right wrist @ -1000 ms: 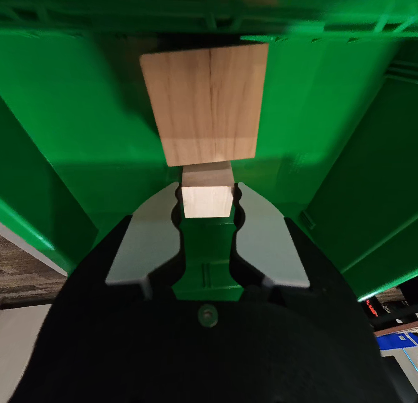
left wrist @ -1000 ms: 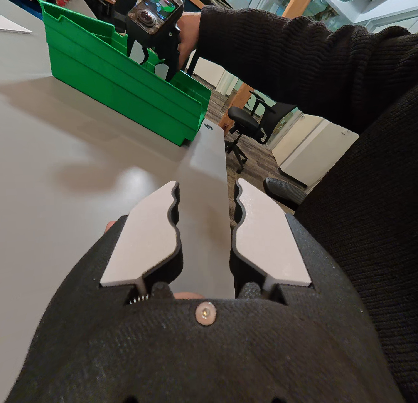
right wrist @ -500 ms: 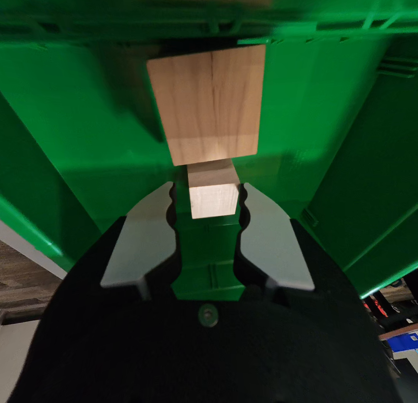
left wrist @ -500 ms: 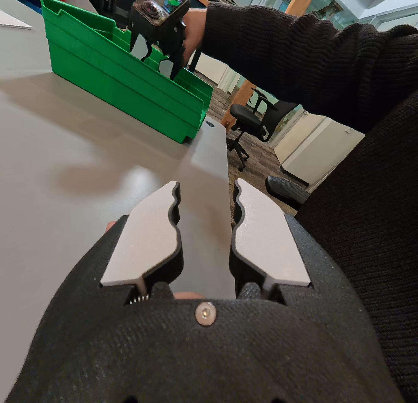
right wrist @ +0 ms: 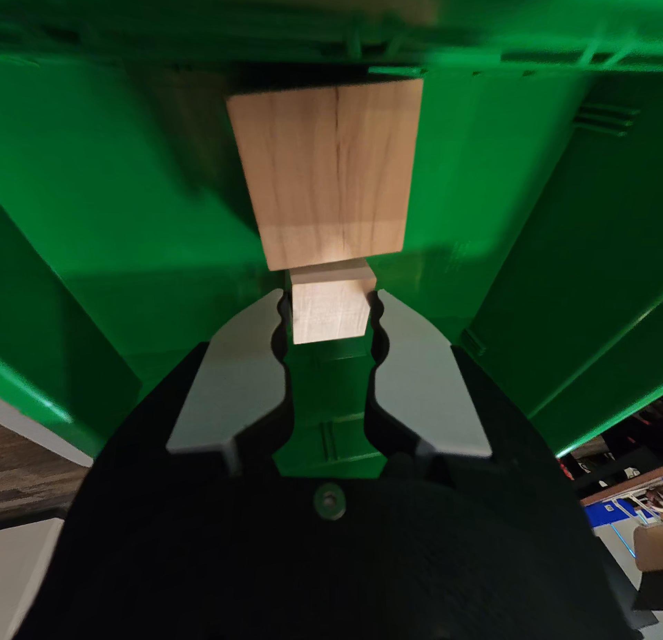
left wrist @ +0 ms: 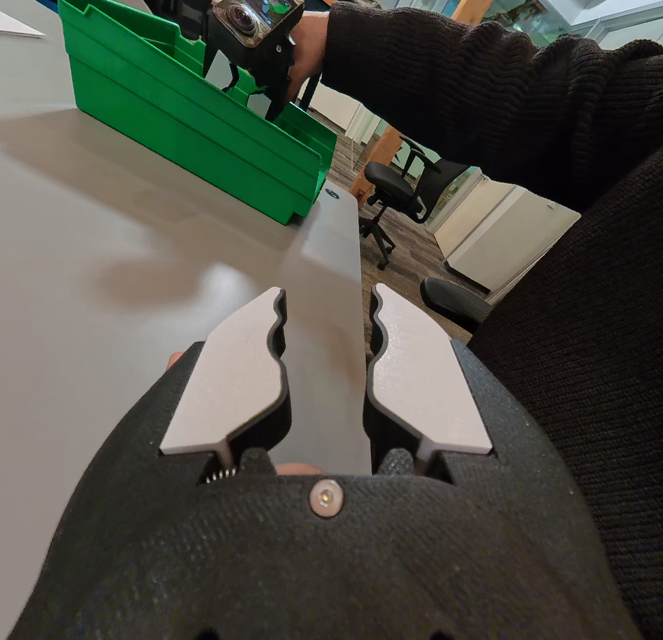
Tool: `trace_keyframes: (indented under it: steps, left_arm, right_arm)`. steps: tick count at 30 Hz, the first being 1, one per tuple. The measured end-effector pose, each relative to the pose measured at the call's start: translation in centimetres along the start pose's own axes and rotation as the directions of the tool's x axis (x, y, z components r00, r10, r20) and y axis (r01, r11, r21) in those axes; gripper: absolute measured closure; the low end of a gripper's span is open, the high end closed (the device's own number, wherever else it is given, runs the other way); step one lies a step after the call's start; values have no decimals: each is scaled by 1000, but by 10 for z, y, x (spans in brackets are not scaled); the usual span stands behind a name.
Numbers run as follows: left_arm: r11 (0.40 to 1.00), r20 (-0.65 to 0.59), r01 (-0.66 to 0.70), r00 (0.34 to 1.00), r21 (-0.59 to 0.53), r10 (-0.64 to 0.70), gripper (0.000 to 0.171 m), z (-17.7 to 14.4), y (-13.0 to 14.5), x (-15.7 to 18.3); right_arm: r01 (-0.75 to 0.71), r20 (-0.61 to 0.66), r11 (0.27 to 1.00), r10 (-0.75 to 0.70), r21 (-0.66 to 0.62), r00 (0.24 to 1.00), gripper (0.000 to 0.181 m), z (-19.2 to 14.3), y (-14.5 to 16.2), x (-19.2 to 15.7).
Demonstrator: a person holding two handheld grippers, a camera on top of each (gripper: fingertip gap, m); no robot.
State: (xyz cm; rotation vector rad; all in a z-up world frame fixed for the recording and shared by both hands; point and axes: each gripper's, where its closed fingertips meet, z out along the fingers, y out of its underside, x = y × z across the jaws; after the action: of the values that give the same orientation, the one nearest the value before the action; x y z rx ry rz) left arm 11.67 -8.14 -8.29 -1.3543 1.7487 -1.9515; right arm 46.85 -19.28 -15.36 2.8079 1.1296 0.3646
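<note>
My right gripper (right wrist: 329,299) reaches down into a green plastic bin (right wrist: 107,192). Its fingertips are closed against both sides of a small wooden block (right wrist: 330,314) that sits low in the bin. A larger wooden block (right wrist: 330,174) lies just beyond the small one, touching it. In the left wrist view the right gripper (left wrist: 238,97) hangs over the bin (left wrist: 179,120), held by a hand in a black sleeve. My left gripper (left wrist: 328,299) is open and empty, low over the grey table (left wrist: 89,228) near its right edge.
The bin stands at the table's far right corner. A white sheet (left wrist: 18,27) lies at the far left. Beyond the table edge are a black office chair (left wrist: 394,188), a black armrest (left wrist: 455,303) and a white cabinet (left wrist: 502,235).
The right gripper's fingers spread wider half a second ago and have now closed back in on the small block, which has turned slightly. The left gripper has barely moved.
</note>
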Motion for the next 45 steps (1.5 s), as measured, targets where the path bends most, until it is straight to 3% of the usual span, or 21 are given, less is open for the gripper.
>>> trace_keyframes:
  steps: [15, 24, 31, 37, 40, 42, 45]
  left_arm:
    - [1000, -2, 8, 1000, -6, -8, 127, 0, 1, -1]
    - [1000, -3, 11, 1000, -1, -11, 128, -1, -1, 0]
    - [1000, -8, 12, 1000, -7, -12, 128, 1, 0, 1]
    - [992, -65, 83, 995, 90, -78, 128, -5, -19, 9]
    - [988, -64, 97, 994, 119, -90, 127, -11, -24, 5]
    - [982, -57, 114, 993, 149, -107, 126, -13, -28, 1]
    - [962, -54, 168, 986, 214, -160, 125, -18, -38, -3]
  right_arm:
    - [13, 16, 1000, -14, 18, 1000, 137, -1, -3, -1]
    - [-8, -15, 1000, 9, 29, 1000, 121, -5, -2, -1]
    - [-47, -24, 990, 50, 131, 998, 114, -20, -16, -4]
    - [-138, -154, 977, 163, 159, 974, 108, -48, -13, 8]
    - [-267, -241, 876, 383, 403, 892, 109, -92, -37, 7]
    - [-308, -254, 740, 539, 597, 803, 109, -129, -60, -5]
    - [-317, -229, 540, 718, 780, 658, 101, -165, -89, -35]
